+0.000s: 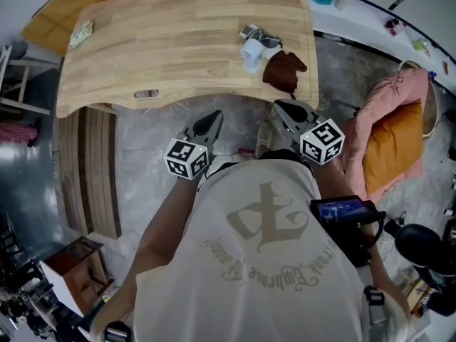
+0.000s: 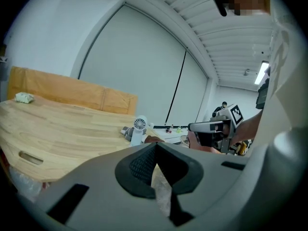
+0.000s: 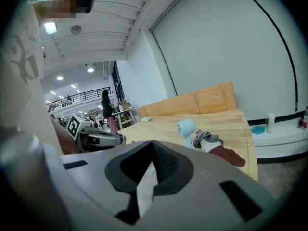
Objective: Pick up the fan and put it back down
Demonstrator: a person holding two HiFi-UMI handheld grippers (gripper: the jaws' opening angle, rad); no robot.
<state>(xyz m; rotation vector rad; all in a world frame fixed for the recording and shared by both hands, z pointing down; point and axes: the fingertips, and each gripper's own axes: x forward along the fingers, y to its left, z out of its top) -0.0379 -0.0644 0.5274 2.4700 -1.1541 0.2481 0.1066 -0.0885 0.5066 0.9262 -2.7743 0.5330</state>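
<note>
A small white hand fan [image 1: 251,52] lies on the wooden table [image 1: 178,34] near its right end, beside a grey-and-white bundle [image 1: 261,34] and a brown cloth [image 1: 285,70]. Both grippers hang over the floor just short of the table's near edge, apart from the fan. My left gripper [image 1: 214,116] is shut with nothing in it, its jaws meeting at the tips [image 2: 156,146]. My right gripper [image 1: 280,107] is likewise shut and empty [image 3: 153,143]. The fan [image 2: 139,126] stands ahead in the left gripper view. In the right gripper view the fan [image 3: 186,127] also lies ahead.
A small pale green object [image 1: 80,33] sits at the table's far left corner. A pink cushion with an orange pillow [image 1: 392,144] lies on the floor to the right. Wooden slats [image 1: 89,169] lie under the table's left end. A white ledge [image 3: 279,136] with bottles runs behind.
</note>
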